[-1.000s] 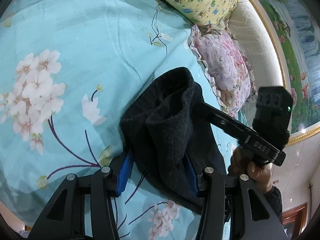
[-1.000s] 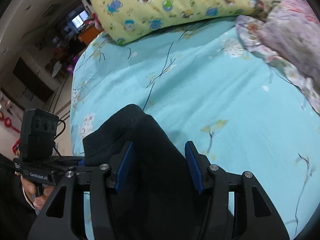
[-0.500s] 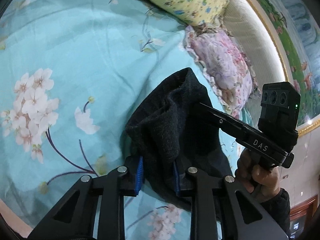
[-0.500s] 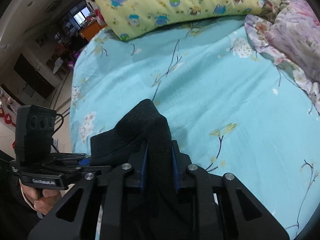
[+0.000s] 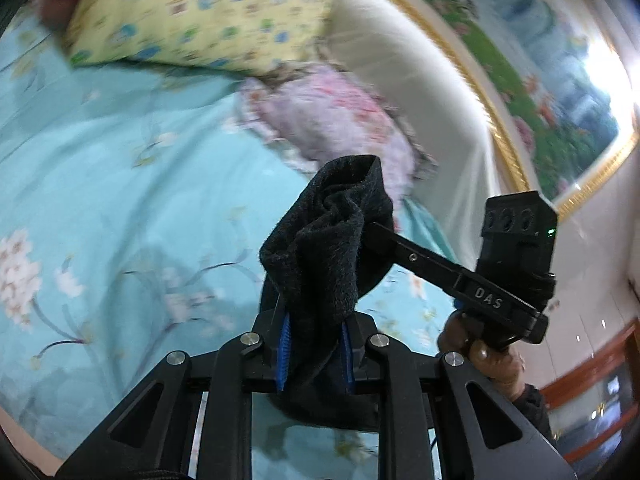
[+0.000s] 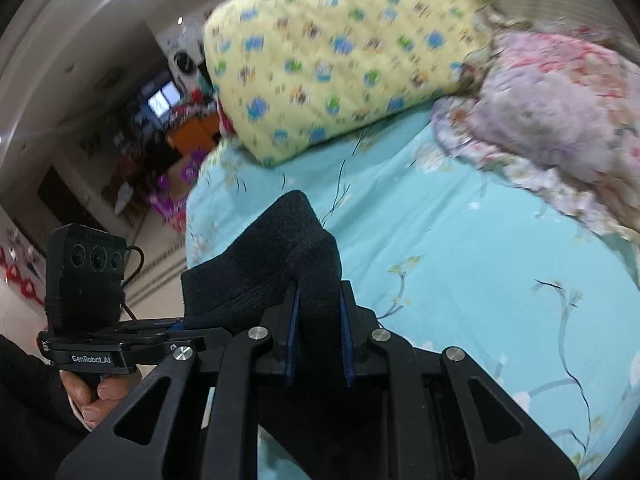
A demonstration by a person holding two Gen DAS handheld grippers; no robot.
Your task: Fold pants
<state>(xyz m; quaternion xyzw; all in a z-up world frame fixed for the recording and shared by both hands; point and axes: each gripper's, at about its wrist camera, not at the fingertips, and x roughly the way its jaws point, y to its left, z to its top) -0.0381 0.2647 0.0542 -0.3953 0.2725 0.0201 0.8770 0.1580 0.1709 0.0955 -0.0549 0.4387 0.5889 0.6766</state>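
The left tool (image 5: 314,354) is clamped on one bunch of the black pants (image 5: 328,240), which rise from its blue pads toward twelve o'clock and hang clear above the turquoise bed (image 5: 120,200). The right tool (image 6: 318,340) is likewise closed on the pants, the cloth running from its pads toward nine o'clock, where the left tool sits. The held edge spans tool to tool (neither hand is nearer), so I judge the next move turns on keeping that axis level while lowering it onto the sheet near the yellow pillow (image 6: 340,52).

Each view is taken along its own gripper, close above the bed (image 5: 120,184); the black pants (image 5: 328,248) and pillows are shared.
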